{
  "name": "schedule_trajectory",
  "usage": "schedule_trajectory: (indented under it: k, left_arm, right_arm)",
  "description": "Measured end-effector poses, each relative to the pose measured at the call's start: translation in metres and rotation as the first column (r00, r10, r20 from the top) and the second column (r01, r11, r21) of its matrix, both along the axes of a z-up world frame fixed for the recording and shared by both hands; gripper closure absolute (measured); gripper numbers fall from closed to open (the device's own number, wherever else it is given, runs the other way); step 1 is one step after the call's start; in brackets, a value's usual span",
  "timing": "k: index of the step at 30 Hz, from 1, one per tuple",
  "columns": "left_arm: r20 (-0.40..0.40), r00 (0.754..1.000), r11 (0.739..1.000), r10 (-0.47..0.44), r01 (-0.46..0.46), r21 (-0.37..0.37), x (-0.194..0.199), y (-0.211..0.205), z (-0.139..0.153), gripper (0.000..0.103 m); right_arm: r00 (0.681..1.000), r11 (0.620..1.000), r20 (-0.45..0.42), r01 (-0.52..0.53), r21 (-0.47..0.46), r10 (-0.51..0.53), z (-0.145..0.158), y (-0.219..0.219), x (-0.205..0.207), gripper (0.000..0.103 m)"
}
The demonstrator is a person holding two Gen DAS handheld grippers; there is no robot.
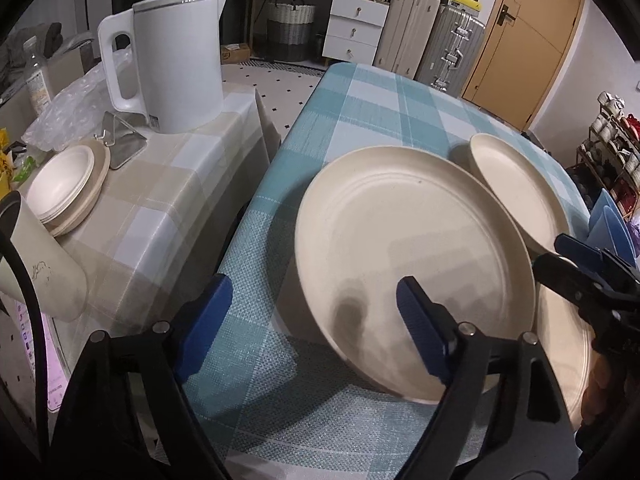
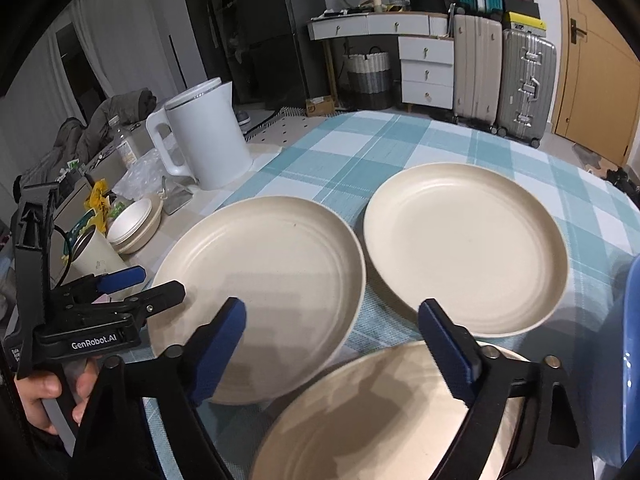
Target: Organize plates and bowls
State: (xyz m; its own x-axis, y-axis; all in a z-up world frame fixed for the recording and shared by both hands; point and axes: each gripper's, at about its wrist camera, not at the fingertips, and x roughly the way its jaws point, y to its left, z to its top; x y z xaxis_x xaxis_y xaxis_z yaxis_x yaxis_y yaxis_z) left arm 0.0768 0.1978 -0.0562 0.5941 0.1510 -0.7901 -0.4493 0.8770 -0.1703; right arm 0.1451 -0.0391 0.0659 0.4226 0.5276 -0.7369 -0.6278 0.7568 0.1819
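Three cream plates lie on the blue checked table. The near-left plate (image 1: 412, 256) (image 2: 264, 292) lies under my open left gripper (image 1: 308, 320), whose right finger hangs over it. The far plate (image 1: 516, 184) (image 2: 464, 244) lies behind. The nearest plate (image 2: 380, 420) (image 1: 568, 340) lies under my open right gripper (image 2: 332, 344). The right gripper also shows at the right edge of the left wrist view (image 1: 592, 276). The left gripper shows at the left in the right wrist view (image 2: 132, 284). A stack of cream bowls on a plate (image 1: 64, 188) (image 2: 134, 220) sits on the beige side table.
A white kettle (image 1: 172, 64) (image 2: 204, 136), a metal stand (image 1: 120, 140), a plastic bag (image 1: 68, 108), a bottle (image 1: 36, 76) and a cream cup (image 1: 44, 264) (image 2: 92, 256) stand on the side table (image 1: 160, 208). A blue object (image 2: 632, 340) sits at the right edge. A gap separates the tables.
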Motion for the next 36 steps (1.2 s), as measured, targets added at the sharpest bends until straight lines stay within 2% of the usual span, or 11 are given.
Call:
schedule_trajectory:
  k: [5,12,14,18,20,24,30,36]
  left_arm:
    - [-0.001,1.000,1.000,-0.005,0.005,-0.017,0.000,0.002,-0.002,0.026]
    - [-0.014,1.000,1.000,0.002,-0.002,-0.015,0.002,0.003,-0.006,0.033]
    - [-0.015,1.000,1.000,0.002,-0.003,-0.015,0.002,0.003,-0.007,0.037]
    - [-0.014,1.000,1.000,0.004,-0.004,-0.005,0.002,0.002,-0.007,0.042]
    - [-0.018,1.000,1.000,0.000,0.001,0.006,0.003,0.001,-0.007,0.045]
    - [-0.022,1.000,1.000,-0.008,0.008,0.017,0.004,-0.001,-0.008,0.054]
    - [-0.012,1.000,1.000,-0.026,0.026,0.008,0.005,-0.004,-0.008,0.077]
    - [-0.010,1.000,0.999,-0.028,0.028,0.018,0.005,-0.008,-0.007,0.078]
  right_arm:
    - [0.999,1.000,-0.049,-0.006,0.000,0.006,-0.009,0.009,0.008,0.028]
    - [0.998,1.000,-0.055,-0.009,-0.029,0.007,-0.018,0.021,0.013,0.036]
    - [0.998,0.999,-0.068,-0.008,-0.036,0.006,-0.021,0.024,0.015,0.045]
    - [0.997,0.998,-0.074,-0.004,-0.064,-0.001,-0.027,0.029,0.019,0.049]
    - [0.996,0.998,-0.086,0.003,-0.066,-0.008,-0.029,0.028,0.020,0.056]
    - [0.996,0.997,-0.086,0.013,-0.073,-0.019,-0.029,0.029,0.021,0.060]
    - [0.996,0.994,-0.069,0.045,-0.095,-0.052,-0.029,0.025,0.021,0.080]
    - [0.996,0.993,-0.058,0.062,-0.102,-0.069,-0.029,0.023,0.022,0.086]
